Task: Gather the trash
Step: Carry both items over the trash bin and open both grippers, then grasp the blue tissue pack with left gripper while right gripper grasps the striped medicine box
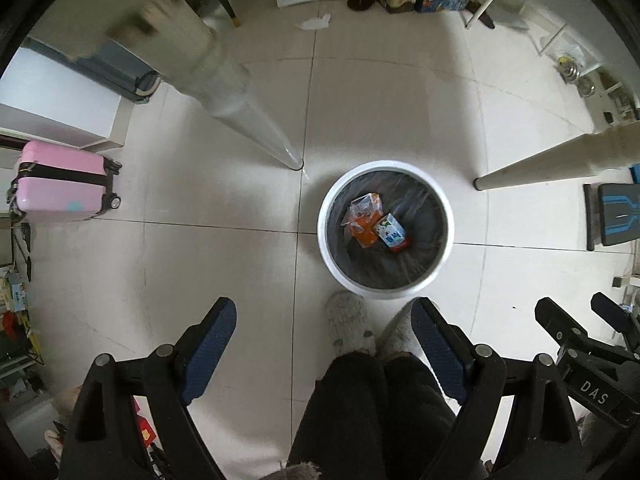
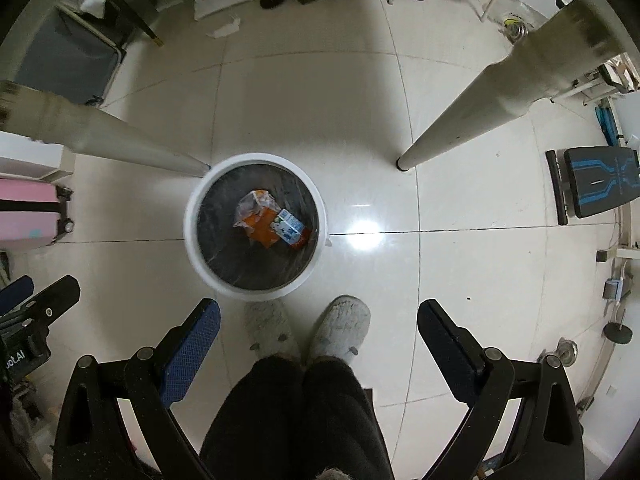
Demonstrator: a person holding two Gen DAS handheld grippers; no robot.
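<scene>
A white round bin (image 1: 323, 224) (image 2: 191, 224) with a dark liner stands on the tiled floor below both grippers. Inside it lie an orange packet (image 1: 362, 226) (image 2: 260, 222) and a small white-and-blue carton (image 1: 391, 234) (image 2: 289, 228). A crumpled white paper (image 1: 314, 22) (image 2: 224, 28) lies on the floor far beyond the bin. My left gripper (image 1: 324, 320) hangs high above the floor, pointing down, open and empty. My right gripper (image 2: 320, 320) is likewise open with nothing between its blue pads. Each gripper shows at the edge of the other's view.
Two pale table legs (image 1: 248, 120) (image 2: 480, 100) stand either side of the bin. A pink suitcase (image 1: 60, 180) is at the left, a black-and-blue bench (image 2: 596, 180) at the right. The person's slippers (image 2: 340, 328) stand just in front of the bin. Boxes and stools line the far wall.
</scene>
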